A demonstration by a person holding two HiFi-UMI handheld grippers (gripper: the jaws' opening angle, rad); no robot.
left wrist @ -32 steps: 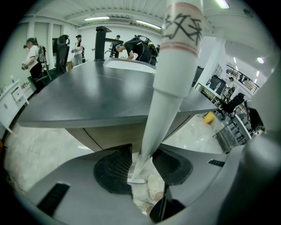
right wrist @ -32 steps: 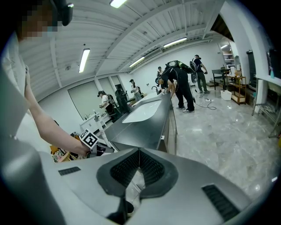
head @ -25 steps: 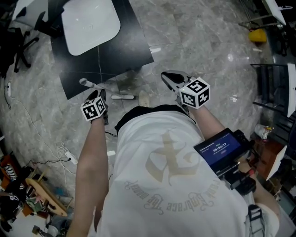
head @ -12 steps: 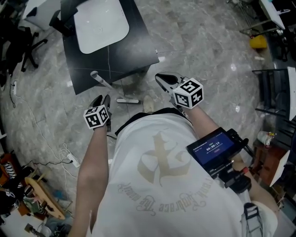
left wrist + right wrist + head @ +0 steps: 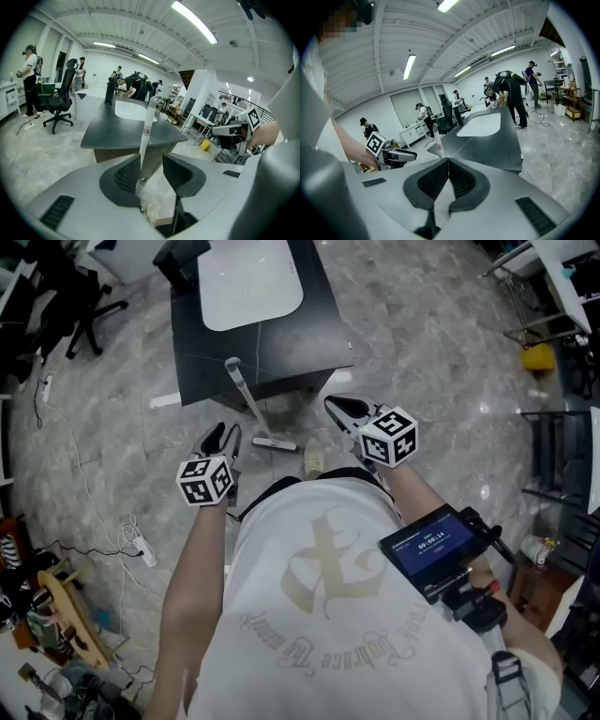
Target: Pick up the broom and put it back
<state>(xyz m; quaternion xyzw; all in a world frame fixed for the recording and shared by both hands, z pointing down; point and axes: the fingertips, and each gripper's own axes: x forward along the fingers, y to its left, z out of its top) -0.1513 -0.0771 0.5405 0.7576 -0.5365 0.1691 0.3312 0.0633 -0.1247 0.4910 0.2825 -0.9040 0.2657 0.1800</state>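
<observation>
Left gripper view: left gripper (image 5: 151,163) fingers (image 5: 123,177) apart, broom handle (image 5: 146,129) beyond

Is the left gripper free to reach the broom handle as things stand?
Likely yes: the left gripper is open, the broom handle stands just ahead by the table, and nothing shows between them.

The grey veined stone floor (image 5: 422,352) is polished and glossy, with bright patches of reflected light. The dark table (image 5: 314,334) has a smooth, matt top, with a white, faintly shiny oval panel (image 5: 248,282) set in it. The white broom (image 5: 248,399) has a handle of smooth plastic. The left gripper (image 5: 152,164) and right gripper (image 5: 448,161) have matt grey plastic shells, and their jaws carry black ribbed pads (image 5: 127,175). The person's white shirt (image 5: 328,615) is soft cloth.
</observation>
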